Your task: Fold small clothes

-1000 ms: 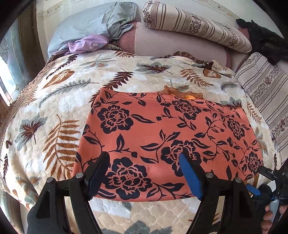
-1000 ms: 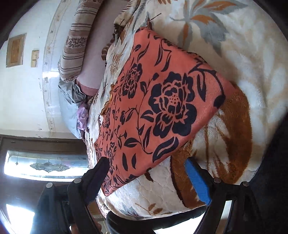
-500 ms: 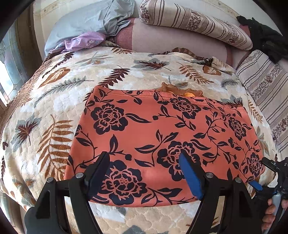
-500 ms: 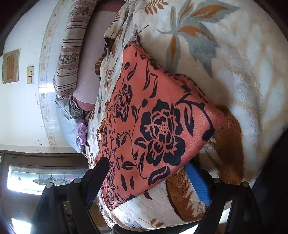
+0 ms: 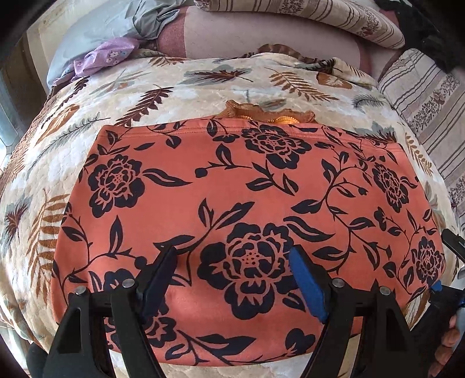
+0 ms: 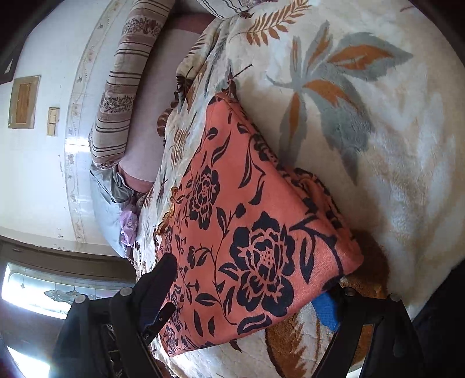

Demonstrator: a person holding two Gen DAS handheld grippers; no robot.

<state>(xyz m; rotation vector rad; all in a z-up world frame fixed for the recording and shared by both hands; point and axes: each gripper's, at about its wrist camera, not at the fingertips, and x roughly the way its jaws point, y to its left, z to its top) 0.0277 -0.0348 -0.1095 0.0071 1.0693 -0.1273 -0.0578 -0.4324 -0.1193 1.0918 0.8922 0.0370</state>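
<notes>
Lying flat on a leaf-patterned blanket [image 5: 186, 96], an orange floral garment [image 5: 232, 186] fills the middle of the left wrist view, its near hem toward 6 o'clock. The left gripper [image 5: 232, 276] hovers over that near part with its jaws spread wide and nothing between them. At 12 o'clock, an orange ruffled edge [image 5: 270, 114] peeks out from behind the garment's far hem. Past the blanket, at 11 o'clock, lie a grey pillow [image 5: 110, 26] and a lilac cloth [image 5: 107, 55]; striped pillows [image 5: 334, 17] run from 12 to 3 o'clock. At 4 o'clock a hand [image 5: 447, 340] holds the other tool.

Only the right wrist view shows the garment's corner [image 6: 348, 256] up close. The right gripper [image 6: 250, 290] straddles it, one finger on each side. Its jaws have just been closing, yet the pads do not clearly press the cloth. The blue-padded finger [image 6: 327, 311] is partly hidden behind the corner. A wall and a patterned window [image 6: 43, 290] appear at 8 o'clock.

No writing can be read.
</notes>
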